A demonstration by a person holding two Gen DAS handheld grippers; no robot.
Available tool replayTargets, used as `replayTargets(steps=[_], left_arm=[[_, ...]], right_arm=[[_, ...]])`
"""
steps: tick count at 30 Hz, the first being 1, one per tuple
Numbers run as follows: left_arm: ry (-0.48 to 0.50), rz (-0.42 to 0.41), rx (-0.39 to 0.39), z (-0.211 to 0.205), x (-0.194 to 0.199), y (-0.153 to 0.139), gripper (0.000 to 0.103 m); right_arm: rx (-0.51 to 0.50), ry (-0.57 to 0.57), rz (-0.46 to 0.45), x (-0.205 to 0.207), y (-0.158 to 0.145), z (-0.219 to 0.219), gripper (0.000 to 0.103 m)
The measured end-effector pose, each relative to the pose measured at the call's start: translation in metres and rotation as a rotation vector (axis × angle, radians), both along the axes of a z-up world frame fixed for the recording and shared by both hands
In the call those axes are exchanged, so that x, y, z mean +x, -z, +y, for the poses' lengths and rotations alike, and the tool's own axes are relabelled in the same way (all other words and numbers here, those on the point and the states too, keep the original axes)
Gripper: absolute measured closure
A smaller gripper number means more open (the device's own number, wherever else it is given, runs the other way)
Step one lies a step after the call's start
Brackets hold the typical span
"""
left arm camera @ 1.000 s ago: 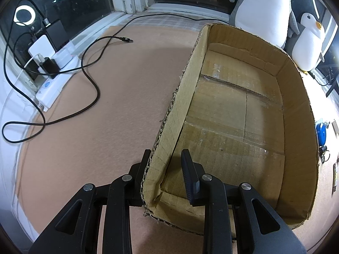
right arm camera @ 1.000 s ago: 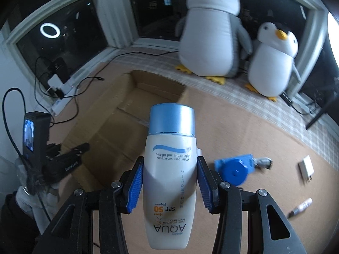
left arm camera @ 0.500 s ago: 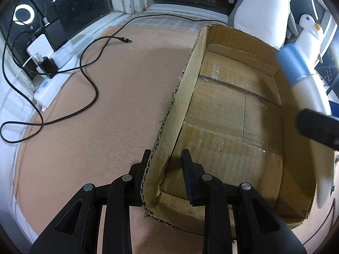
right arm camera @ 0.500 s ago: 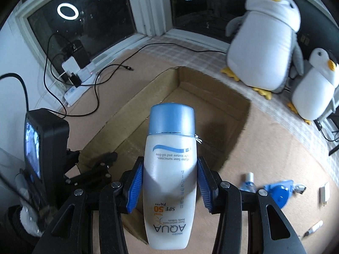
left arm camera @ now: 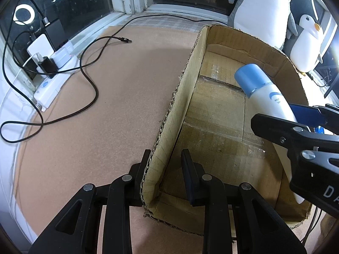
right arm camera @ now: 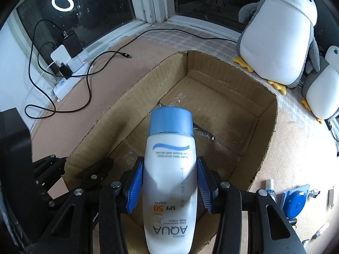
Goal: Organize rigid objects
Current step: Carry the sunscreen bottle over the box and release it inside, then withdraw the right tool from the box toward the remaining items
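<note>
A white sunscreen bottle (right arm camera: pixel 170 169) with a blue cap is clamped between the blue pads of my right gripper (right arm camera: pixel 169 182), cap pointing down into the open cardboard box (right arm camera: pixel 269 114). In the left wrist view the same bottle (left arm camera: pixel 267 93) hangs tilted over the box floor, with the right gripper (left arm camera: pixel 300 122) coming in from the right. My left gripper (left arm camera: pixel 165 163) is shut on the box's near left wall (left arm camera: pixel 169 127), one finger outside and one inside. The box holds nothing else.
Two plush penguins (right arm camera: pixel 281 36) sit behind the box by the window. A power strip with chargers (left arm camera: pixel 50 63) and a black cable (left arm camera: pixel 89 84) lie on the mat at left. A blue round gadget (right arm camera: pixel 295 203) and small items lie right of the box.
The right gripper carried the bottle left and down, from beside the box to over its inside. In the left wrist view the bottle has come further in. The left gripper stayed put.
</note>
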State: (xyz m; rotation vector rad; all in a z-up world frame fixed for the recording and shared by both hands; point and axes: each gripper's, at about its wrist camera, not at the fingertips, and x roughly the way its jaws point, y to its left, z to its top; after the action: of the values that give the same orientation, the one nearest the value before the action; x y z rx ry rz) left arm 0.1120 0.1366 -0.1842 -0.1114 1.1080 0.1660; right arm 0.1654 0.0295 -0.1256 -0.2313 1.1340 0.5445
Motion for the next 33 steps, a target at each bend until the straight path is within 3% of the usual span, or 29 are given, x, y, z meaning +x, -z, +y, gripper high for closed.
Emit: replayTargets(steps=[6, 11, 21, 33], left_arm=[[0.002, -0.002, -0.001, 0.0, 0.0, 0.0, 0.077], [0.001, 0.001, 0.0, 0.002, -0.001, 0.0, 0.077], [0.002, 0.002, 0.007, 0.001, -0.002, 0.0, 0.077], [0.0, 0.007, 0.014, 0.001, 0.0, -0.001, 0.077]], right_arm=[[0.015, 0.012, 0.006, 0.002, 0.002, 0.0, 0.058], [0.022, 0.002, -0.015, -0.001, -0.004, 0.0, 0.042], [0.029, 0.019, -0.029, -0.003, -0.01, -0.01, 0.042], [0.057, 0.07, -0.068, -0.014, -0.033, -0.052, 0.042]])
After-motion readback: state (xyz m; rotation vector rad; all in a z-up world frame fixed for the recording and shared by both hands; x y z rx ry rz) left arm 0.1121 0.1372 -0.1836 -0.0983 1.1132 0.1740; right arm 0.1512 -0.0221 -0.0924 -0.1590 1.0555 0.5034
